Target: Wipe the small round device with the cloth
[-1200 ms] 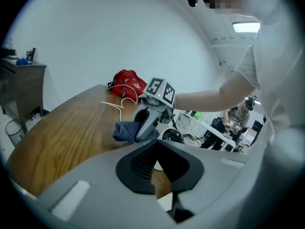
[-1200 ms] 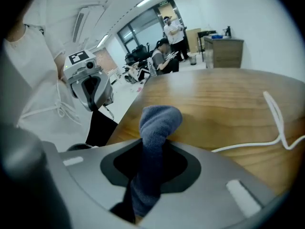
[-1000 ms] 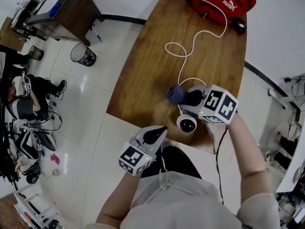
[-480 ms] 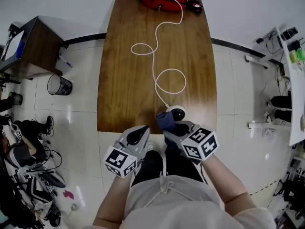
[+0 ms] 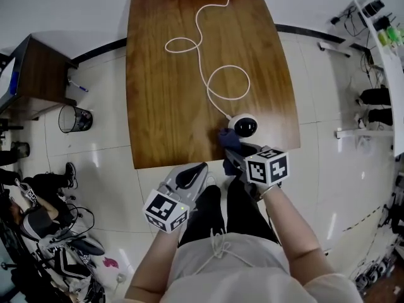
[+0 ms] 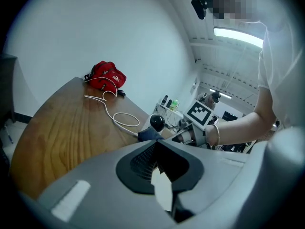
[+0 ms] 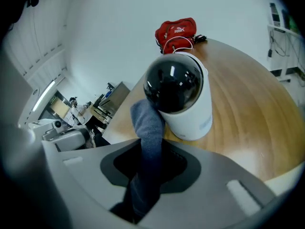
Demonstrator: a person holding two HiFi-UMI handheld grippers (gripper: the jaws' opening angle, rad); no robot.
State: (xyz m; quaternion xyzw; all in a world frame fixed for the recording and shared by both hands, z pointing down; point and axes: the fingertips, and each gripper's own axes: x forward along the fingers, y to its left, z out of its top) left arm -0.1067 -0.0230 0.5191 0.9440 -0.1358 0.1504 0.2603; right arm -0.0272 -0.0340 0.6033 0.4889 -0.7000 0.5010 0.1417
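Since the small round device (image 5: 245, 126) stands just ahead and slightly right of the right gripper (image 5: 237, 153), by the near edge of the tabletop (image 5: 164, 106) toward its right corner, that gripper is the nearer. Its jaws clamp the blue cloth (image 7: 147, 123), whose free end touches the device's left side. The device is an upright white cylinder with a glossy black dome. Off the near edge, the left gripper (image 5: 192, 177) hangs with jaws together, empty.

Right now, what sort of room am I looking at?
Probably an office or lab workroom: a long wooden table, a wire wastebasket on the tiled floor, and a second desk nearby.
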